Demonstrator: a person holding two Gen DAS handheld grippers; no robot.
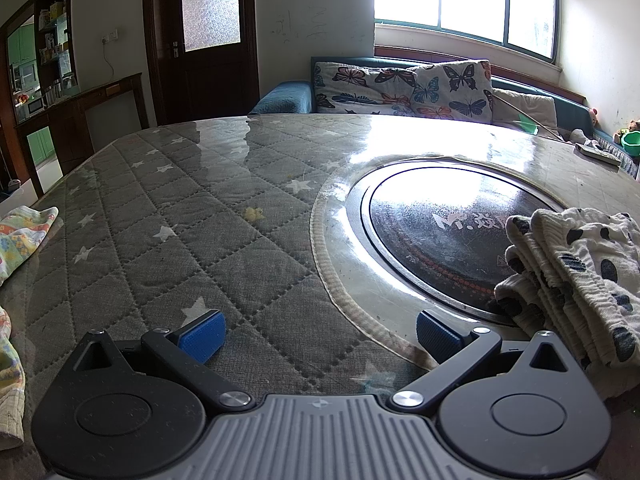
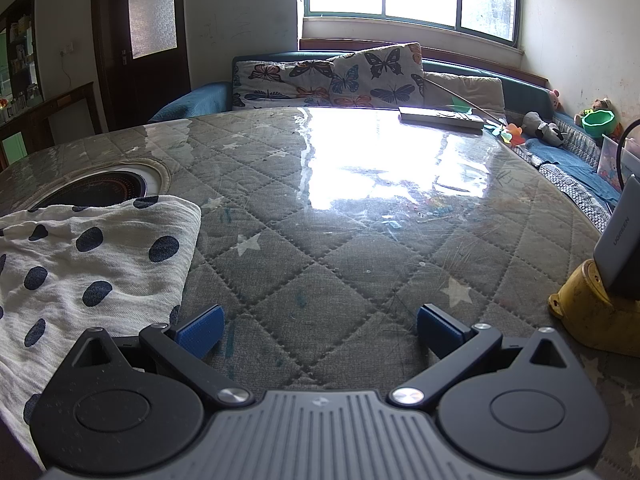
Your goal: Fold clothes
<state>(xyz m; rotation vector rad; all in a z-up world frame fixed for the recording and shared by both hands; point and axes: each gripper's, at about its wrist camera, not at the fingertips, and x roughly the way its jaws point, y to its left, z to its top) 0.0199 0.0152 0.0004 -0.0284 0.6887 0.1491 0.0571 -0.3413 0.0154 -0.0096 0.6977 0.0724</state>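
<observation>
A folded white garment with dark polka dots (image 1: pixel 576 280) lies on the table at the right of the left wrist view, partly over the round black hob. It also shows at the left of the right wrist view (image 2: pixel 88 264). My left gripper (image 1: pixel 318 336) is open and empty, low over the quilted cover, left of the garment. My right gripper (image 2: pixel 318 330) is open and empty, just right of the garment's edge. A colourful patterned garment (image 1: pixel 22 236) lies at the far left edge of the table.
The table has a grey quilted star cover under clear plastic (image 1: pixel 200 208), with a round inset hob (image 1: pixel 452 244). A remote (image 2: pixel 440 118) lies at the far edge. A yellow stand (image 2: pixel 592 312) holding a grey charger (image 2: pixel 622 256) is at the right. A sofa with butterfly cushions (image 2: pixel 332 76) is behind.
</observation>
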